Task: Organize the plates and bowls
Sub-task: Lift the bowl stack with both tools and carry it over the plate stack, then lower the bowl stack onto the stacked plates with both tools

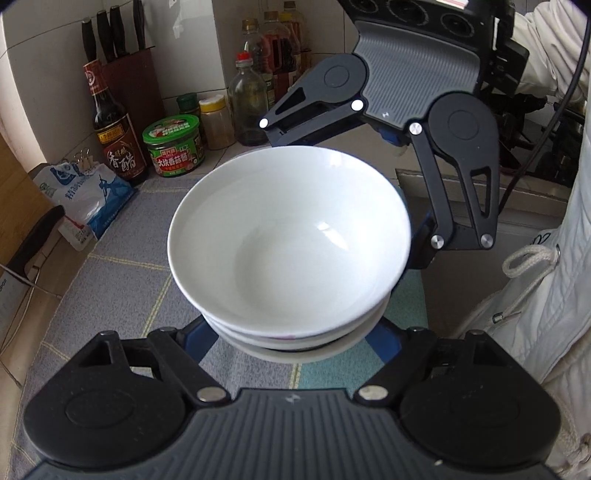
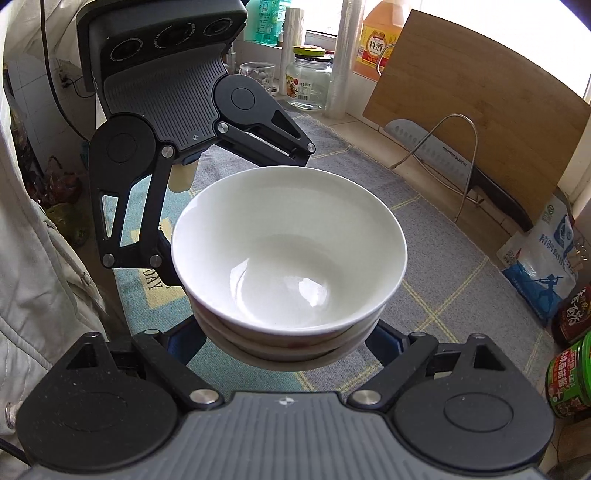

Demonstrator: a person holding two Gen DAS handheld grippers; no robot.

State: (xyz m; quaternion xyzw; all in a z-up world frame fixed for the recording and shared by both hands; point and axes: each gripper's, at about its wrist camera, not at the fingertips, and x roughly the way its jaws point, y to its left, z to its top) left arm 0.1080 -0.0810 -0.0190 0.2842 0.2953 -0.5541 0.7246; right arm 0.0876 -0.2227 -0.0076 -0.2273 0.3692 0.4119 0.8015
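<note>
Left wrist view: left tongs (image 1: pixel 295 332) at six o'clock and right tongs (image 1: pixel 399 218) at two o'clock both clench the bowl stack (image 1: pixel 290 240) above the table (image 1: pixel 122 266); keep pressure even, level.

Bowls (image 1: pixel 288 236): three are sitting nested
Tools: two are showing, left tool (image 1: pixel 291 343) and right tool (image 2: pixel 284 343)
Block knives (image 1: pixel 110 33): four are standing
Cutting boards (image 2: pixel 480 110): one is leaning

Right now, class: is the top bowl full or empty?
Empty. The top bowl shows only its bare white inside down to the bottom, in both wrist views.
</note>
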